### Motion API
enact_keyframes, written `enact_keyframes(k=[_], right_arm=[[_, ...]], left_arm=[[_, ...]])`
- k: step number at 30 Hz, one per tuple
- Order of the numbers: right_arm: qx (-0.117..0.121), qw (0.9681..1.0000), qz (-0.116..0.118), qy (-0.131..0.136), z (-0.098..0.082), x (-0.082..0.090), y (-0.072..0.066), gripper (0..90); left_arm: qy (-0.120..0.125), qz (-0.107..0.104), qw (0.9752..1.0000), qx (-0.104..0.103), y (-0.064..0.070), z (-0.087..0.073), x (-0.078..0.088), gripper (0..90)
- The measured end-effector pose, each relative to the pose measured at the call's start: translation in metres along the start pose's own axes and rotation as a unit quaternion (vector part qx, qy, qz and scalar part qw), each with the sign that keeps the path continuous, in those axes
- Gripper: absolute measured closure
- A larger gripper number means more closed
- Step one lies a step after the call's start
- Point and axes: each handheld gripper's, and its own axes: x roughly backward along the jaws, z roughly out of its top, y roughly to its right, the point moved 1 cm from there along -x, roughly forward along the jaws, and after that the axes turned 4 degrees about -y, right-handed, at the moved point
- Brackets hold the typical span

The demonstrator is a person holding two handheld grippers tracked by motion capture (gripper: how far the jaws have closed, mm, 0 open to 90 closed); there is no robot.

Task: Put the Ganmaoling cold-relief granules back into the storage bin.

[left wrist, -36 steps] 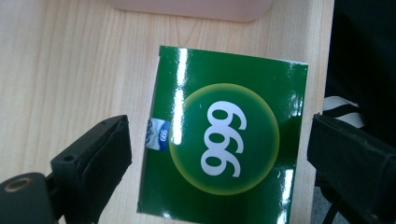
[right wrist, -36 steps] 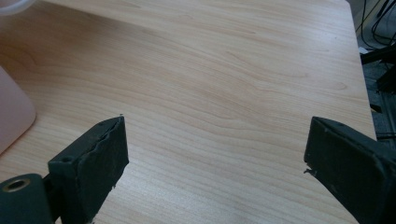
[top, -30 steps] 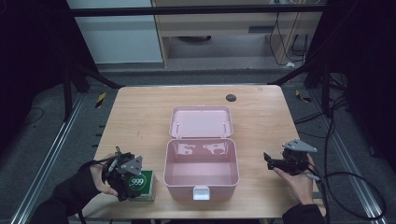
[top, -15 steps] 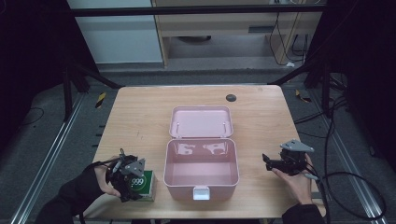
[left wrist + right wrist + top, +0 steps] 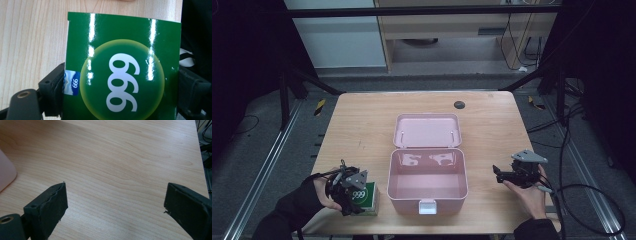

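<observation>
A glossy green box (image 5: 366, 198) printed with "999" lies near the table's front left corner. My left gripper (image 5: 353, 199) reaches over it from the left. In the left gripper view the green box (image 5: 122, 75) sits between the two black jaws, whose pads (image 5: 53, 82) press on its two sides. Those jaws have just been closing onto it. An open, empty pink case (image 5: 392, 175) stands in the middle, its lid (image 5: 427, 130) lying back flat. My right gripper (image 5: 498, 172) hovers right of the case, open, with bare wood between its jaws (image 5: 115, 202).
A small dark round disc (image 5: 459, 104) sits at the far side of the wooden table (image 5: 357, 125). A corner of the pink case (image 5: 6, 177) shows left of the right gripper. The table's right edge lies close behind the right hand.
The left gripper's jaws have come in against the sides of the green box. The right hand and the pink case have stayed where they were.
</observation>
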Motion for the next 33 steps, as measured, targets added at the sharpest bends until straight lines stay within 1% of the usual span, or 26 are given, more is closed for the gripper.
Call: enact_keyframes(k=[3,5,7,10,11,12,13,15,17,18,19,20,21,22,23,26,29,31,33], right_arm=[[0.0,1.0,0.0,0.0,0.0,0.0,0.0,5.3],[0.0,1.0,-0.001,0.0,0.0,0.001,0.0,5.3],[-0.002,1.0,0.0,0.001,0.0,0.001,0.0,5.3],[-0.002,1.0,0.0,0.001,0.0,0.001,0.0,5.3],[-0.002,1.0,0.0,0.001,0.0,0.001,0.0,5.3],[-0.001,1.0,0.0,0.001,0.0,0.001,0.0,5.3],[-0.001,1.0,0.0,0.001,0.0,0.002,0.0,5.3],[0.0,1.0,-0.001,0.002,0.0,0.001,0.001,5.3],[-0.001,1.0,-0.001,0.002,-0.001,0.002,0.001,5.3],[-0.001,1.0,0.0,0.002,-0.001,0.002,0.001,5.3],[-0.005,1.0,0.001,0.001,-0.001,0.002,0.001,5.3],[-0.003,1.0,0.0,0.002,-0.001,0.002,0.001,5.3],[-0.002,1.0,-0.001,0.003,-0.001,0.002,0.001,5.3],[-0.003,1.0,-0.001,0.003,-0.001,0.002,0.001,5.3],[-0.003,1.0,-0.001,0.003,-0.001,0.002,0.001,5.3],[-0.003,1.0,0.0,0.004,-0.001,0.002,0.001,5.3],[-0.002,1.0,0.0,0.005,-0.001,0.002,0.001,5.3],[-0.003,1.0,0.0,0.006,-0.001,0.002,0.001,5.3],[-0.003,1.0,0.0,0.006,-0.001,0.003,0.001,5.3]], left_arm=[[0.002,-0.004,0.9999,0.011,0.0,0.0,0.002,14.2],[0.004,-0.004,0.9999,0.013,0.0,0.0,0.003,14.3],[0.008,0.001,0.9997,0.021,-0.001,0.0,0.011,14.4],[0.021,0.009,0.9995,0.023,-0.001,0.001,0.023,14.4],[0.021,0.009,0.9995,0.023,-0.001,0.001,0.023,14.4],[0.026,0.009,0.9994,0.023,-0.001,0.001,0.026,14.4],[0.03,0.013,0.9992,0.024,-0.001,0.002,0.034,14.4],[0.032,0.02,0.9989,0.027,-0.001,0.004,0.041,14.4],[0.04,0.021,0.9984,0.033,-0.001,0.005,0.048,14.5],[0.04,0.021,0.9984,0.033,-0.001,0.005,0.048,14.5],[0.047,0.026,0.9979,0.036,-0.001,0.006,0.057,14.5],[0.052,0.028,0.9976,0.037,-0.001,0.006,0.06,14.5],[0.052,0.028,0.9976,0.037,-0.001,0.006,0.06,14.5],[0.064,0.029,0.9967,0.04,-0.001,0.007,0.068,14.5],[0.066,0.029,0.9966,0.04,-0.001,0.007,0.072,14.5],[0.066,0.04,0.9962,0.042,0.0,0.009,0.083,14.5],[0.071,0.046,0.9955,0.044,-0.001,0.01,0.091,14.5],[0.078,0.046,0.9949,0.045,-0.002,0.012,0.098,14.5],[0.079,0.049,0.9947,0.044,-0.002,0.014,0.103,14.6]])
